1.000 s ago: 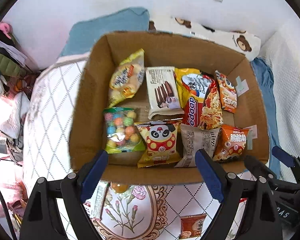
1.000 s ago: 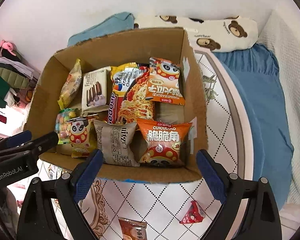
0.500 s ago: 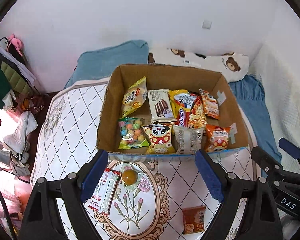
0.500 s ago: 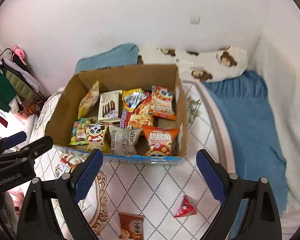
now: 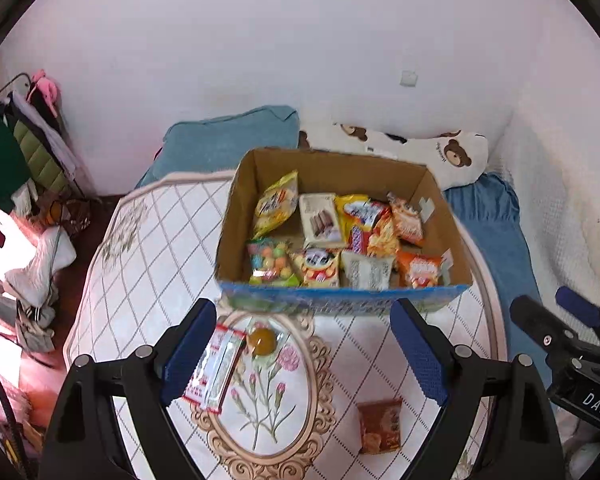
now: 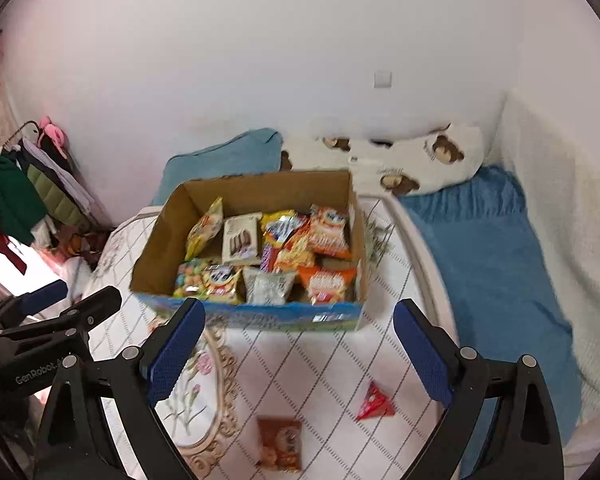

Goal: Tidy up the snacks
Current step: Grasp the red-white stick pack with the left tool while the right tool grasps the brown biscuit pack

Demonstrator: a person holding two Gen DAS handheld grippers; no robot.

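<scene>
An open cardboard box (image 5: 432,184) with a blue front wall holds several snack packs and stands at the back of the patterned table; it also shows in the right wrist view (image 6: 156,236). Loose on the table lie a red-and-white packet (image 5: 214,364), a clear-wrapped yellow sweet (image 5: 262,340), a brown snack pack (image 5: 380,426) (image 6: 280,442) and a red triangular pack (image 6: 374,402). My left gripper (image 5: 302,354) is open and empty, well back from the box above the loose snacks. My right gripper (image 6: 296,350) is open and empty, also back from the box.
The table (image 5: 140,264) has a diamond pattern and a floral oval. Behind it lie a teal cushion (image 5: 228,144), a bear-print pillow (image 5: 444,152) and a blue blanket (image 6: 484,248). Clothes (image 5: 20,160) hang at the left by a white wall.
Both grippers have pulled back and up from the box, which now looks smaller and farther. The loose snacks on the table have come into view. Both jaws stay open.
</scene>
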